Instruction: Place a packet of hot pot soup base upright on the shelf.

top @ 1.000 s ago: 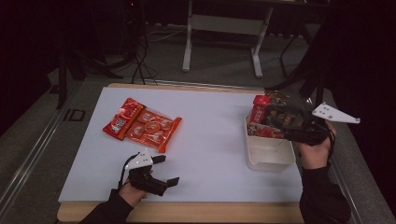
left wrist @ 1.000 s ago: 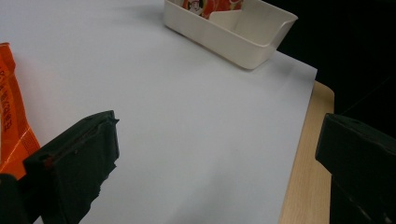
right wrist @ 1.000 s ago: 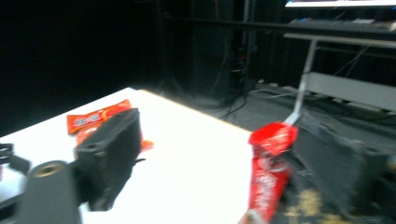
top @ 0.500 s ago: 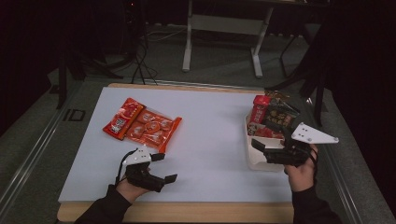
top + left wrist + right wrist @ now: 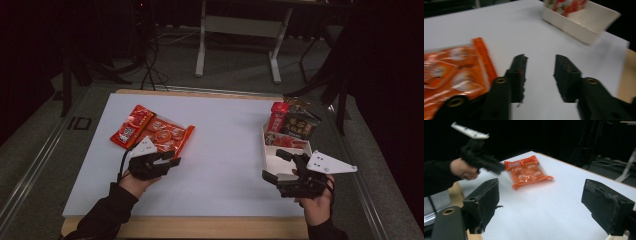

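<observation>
The orange snack packet, a flat glossy plastic pouch with round pieces printed on it, is lying on the white surface beside a smaller red packet, and the left gripper is parked right at its near edge with jaws apart and nothing held. Looks like the reach-in step, so next the crinkly edge probably needs to be slid between the jaws and pinched. The right gripper is held wide open by the cream rectangular tub, where other packets are already stood up.
</observation>
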Tool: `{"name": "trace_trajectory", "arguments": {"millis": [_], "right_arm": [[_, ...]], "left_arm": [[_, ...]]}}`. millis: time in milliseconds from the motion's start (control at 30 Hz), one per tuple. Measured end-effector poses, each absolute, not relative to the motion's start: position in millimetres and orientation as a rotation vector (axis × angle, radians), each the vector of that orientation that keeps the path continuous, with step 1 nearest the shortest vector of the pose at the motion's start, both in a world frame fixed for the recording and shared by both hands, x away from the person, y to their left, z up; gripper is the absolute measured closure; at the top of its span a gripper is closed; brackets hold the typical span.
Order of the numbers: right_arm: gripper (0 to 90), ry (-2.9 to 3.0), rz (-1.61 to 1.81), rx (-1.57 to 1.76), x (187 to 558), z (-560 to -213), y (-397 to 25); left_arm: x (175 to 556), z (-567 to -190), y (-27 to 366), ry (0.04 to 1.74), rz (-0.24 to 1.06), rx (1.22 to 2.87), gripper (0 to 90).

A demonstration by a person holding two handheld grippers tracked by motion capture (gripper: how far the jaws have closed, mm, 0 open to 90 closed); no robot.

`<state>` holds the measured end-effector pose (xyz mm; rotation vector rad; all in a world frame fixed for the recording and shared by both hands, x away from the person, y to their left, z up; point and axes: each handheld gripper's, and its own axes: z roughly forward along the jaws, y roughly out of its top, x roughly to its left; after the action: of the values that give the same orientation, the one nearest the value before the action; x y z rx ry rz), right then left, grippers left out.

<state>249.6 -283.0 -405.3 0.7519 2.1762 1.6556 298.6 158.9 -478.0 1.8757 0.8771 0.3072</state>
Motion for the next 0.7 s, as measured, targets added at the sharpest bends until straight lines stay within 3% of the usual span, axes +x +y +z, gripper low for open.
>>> {"name": "trace_trajectory", "arguments": {"millis": [200,700], "right_arm": [[14.6,2.187,1.671,0.762,247,-411,-284],[14.7,2.225,1.674,0.738,245,-417,-279]], "left_arm": [[323,-475,161,0.953,0.367,1.885,88.8],[381,-486,156,1.044,0.383,1.954,89.9]]}}
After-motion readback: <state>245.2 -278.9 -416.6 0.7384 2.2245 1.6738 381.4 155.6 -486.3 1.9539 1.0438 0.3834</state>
